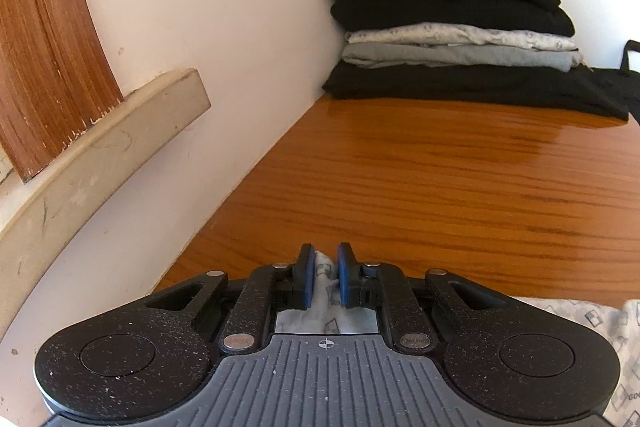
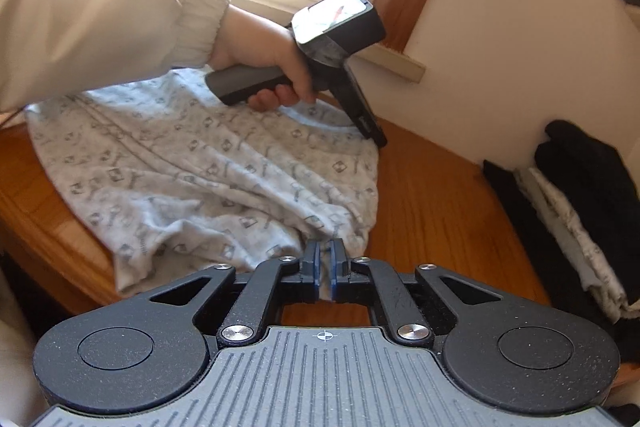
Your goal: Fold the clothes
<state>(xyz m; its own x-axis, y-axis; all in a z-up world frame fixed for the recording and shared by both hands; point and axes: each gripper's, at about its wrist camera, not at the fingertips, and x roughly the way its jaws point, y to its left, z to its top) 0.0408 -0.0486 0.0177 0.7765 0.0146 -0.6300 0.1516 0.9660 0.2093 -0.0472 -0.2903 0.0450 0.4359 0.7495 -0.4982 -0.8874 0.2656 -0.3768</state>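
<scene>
Soft, light printed cotton shirt (image 2: pixel 208 171) hangs limp and creases readily, so my left gripper (image 1: pixel 326 269) and right gripper (image 2: pixel 326 259) each pinch its hem edge.

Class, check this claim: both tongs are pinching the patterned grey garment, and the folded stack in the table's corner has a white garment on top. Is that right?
Not quite. The left tongs and right tongs do pinch the patterned garment, but the stack has a black garment on top, as the left wrist view shows.
</scene>
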